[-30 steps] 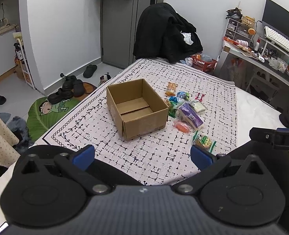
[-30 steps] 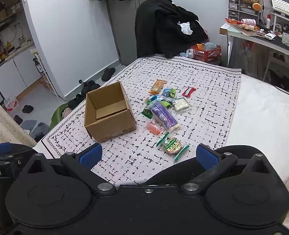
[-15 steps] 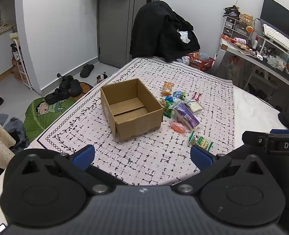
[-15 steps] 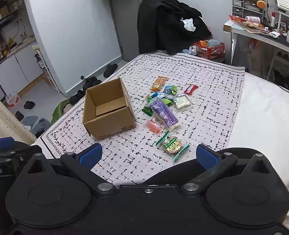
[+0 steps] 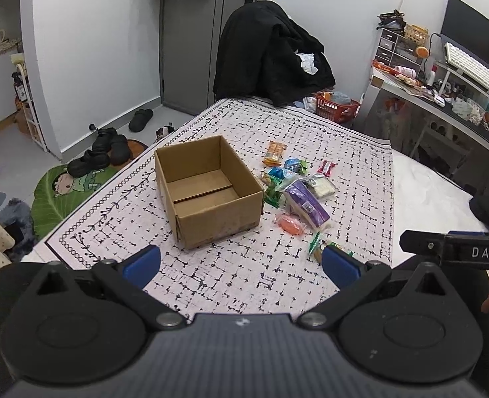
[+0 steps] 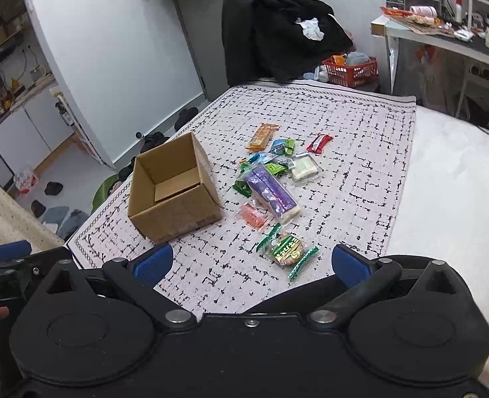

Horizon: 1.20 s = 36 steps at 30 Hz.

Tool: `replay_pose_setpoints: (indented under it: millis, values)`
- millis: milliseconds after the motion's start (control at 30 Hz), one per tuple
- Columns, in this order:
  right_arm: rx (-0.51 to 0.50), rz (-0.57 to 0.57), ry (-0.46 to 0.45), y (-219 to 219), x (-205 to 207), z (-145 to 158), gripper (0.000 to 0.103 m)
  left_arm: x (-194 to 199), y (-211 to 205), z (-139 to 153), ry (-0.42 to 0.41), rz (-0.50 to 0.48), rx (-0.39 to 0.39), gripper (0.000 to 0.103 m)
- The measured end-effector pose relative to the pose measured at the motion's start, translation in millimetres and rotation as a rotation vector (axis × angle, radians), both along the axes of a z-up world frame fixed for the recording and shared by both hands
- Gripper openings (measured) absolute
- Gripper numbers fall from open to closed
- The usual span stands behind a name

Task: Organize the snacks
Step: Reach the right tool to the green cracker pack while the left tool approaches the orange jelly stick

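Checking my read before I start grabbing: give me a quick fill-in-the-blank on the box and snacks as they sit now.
1. The cardboard box holds ____ snacks.
2. The long purple packet lies on the ____ side of the box in both views.
3. Both the left gripper and the right gripper are ____.
4. The round snack with green ends lies nearest the ____ gripper.

Missing words: no; right; open; right

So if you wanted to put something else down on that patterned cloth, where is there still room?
The patterned cloth is bare beyond the red packet, toward its far edge, and along its right border. Another bare strip lies in front of the cardboard box. The snack pile around the purple packet is crowded.
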State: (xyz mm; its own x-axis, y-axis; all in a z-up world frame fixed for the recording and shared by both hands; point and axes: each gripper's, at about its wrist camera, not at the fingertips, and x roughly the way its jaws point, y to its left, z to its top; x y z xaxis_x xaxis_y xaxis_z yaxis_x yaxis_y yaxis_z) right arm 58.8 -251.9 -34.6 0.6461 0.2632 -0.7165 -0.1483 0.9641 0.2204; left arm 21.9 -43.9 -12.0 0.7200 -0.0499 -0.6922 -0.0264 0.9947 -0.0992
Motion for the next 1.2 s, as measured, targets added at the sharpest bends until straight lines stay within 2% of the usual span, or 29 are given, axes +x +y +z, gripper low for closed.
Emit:
replay_pose_setpoints:
  millis: [433,800,1000,1100,1200]
  values:
    - [0.024,-0.001,0.021,-13,30,-19,0.103,37,-18,-14,0.007,0.004,-0.017,0.103]
    - [0.023,-0.011,0.090,-24,56,-47,0.103,67,-32,-34,0.042,-0.004,-0.017,0.103]
    - [0.002,-0.032,0.158,-29,75,-67,0.103,88,-37,-51,0.097,0.021,-0.041,0.103]
    - [0.004,-0.034,0.194,-31,83,-77,0.098,98,-39,-60,0.114,0.016,-0.078,0.103]
    - [0.033,-0.026,0.243,-32,93,-89,0.086,109,-41,-71,0.138,0.021,-0.100,0.103]
